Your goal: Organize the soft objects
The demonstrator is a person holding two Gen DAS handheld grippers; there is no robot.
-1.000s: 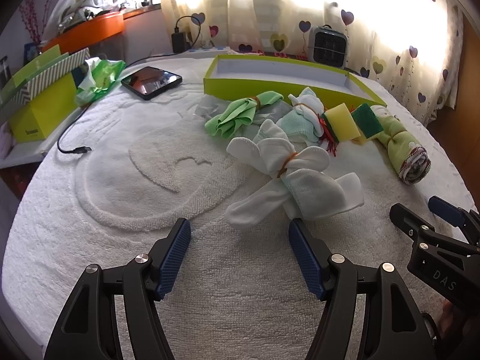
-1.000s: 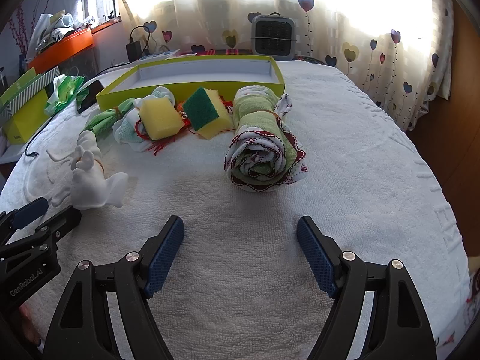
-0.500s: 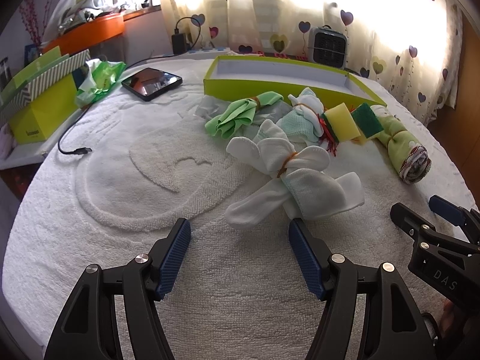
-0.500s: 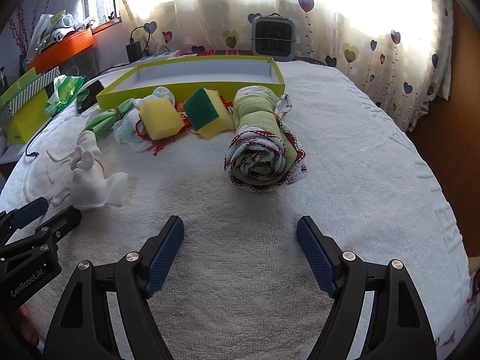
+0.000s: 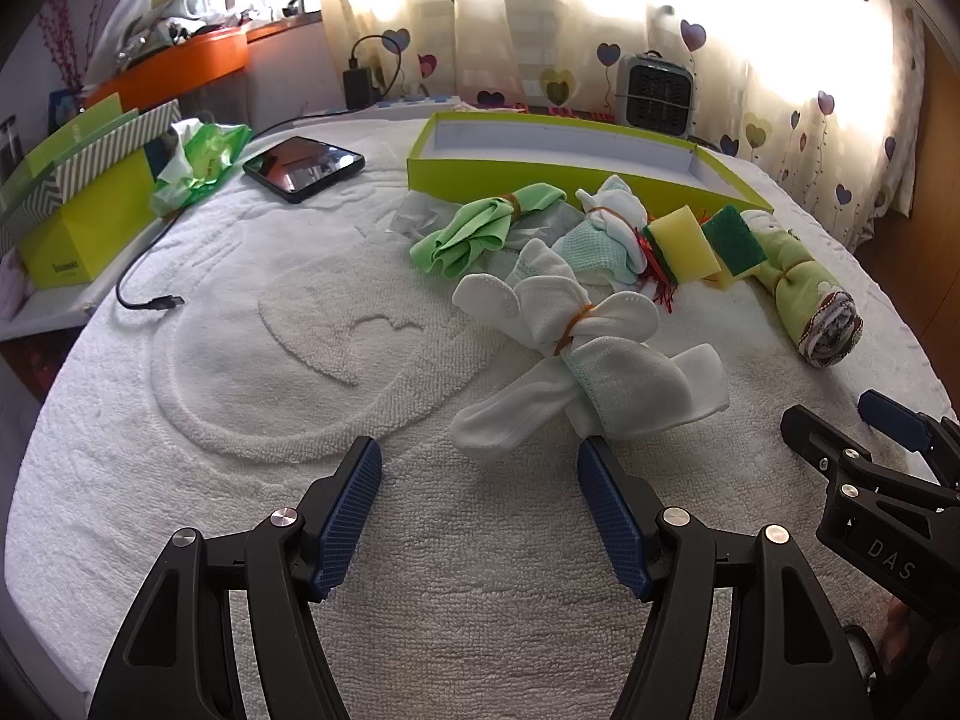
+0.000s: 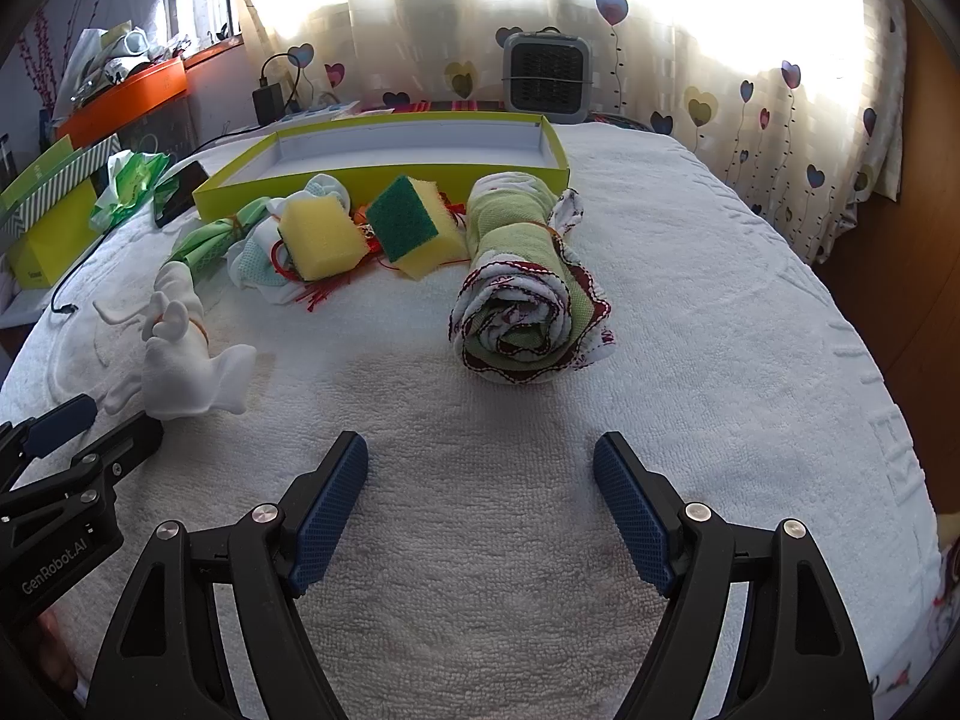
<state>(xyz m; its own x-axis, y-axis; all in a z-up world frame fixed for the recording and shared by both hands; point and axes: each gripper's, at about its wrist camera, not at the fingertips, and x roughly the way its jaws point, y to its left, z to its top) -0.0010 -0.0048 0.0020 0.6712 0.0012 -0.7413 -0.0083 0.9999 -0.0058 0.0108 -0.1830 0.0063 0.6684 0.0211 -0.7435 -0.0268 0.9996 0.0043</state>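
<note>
Lying just beyond the left gripper (image 5: 480,486), the white sock bundle (image 5: 585,354) rests on the white towel (image 5: 270,420) that covers the counter, tied at its middle with an orange band; its near tip almost touches the gripper's right finger, and the bundle sits a little right of the gap between the fingers. That gripper is spread wide and holds nothing. Beyond the socks lie a green cloth bundle (image 5: 480,228), a pale mint and white bundle (image 5: 606,234), a yellow sponge (image 5: 684,240) and a green-faced sponge (image 5: 729,237), all close together, just in front of the near wall of the open lime-green tray (image 5: 540,174). The rolled green towel (image 6: 528,294) lies right of the sponges, its spiral end facing the right gripper (image 6: 480,504), straight ahead of the gap and apart from it. The right gripper is likewise spread and empty, hovering over bare towel.

Open room is widest on the left half of the counter, where only the embossed towel pattern shows, and along the right side past the roll up to the counter's curved edge. At the far left, a black phone (image 5: 303,165), a cable end (image 5: 162,302) and a green-and-yellow box (image 5: 78,222) crowd the left edge. A small grey heater (image 6: 549,78) stands behind the tray against the heart-print curtain (image 6: 750,60).
</note>
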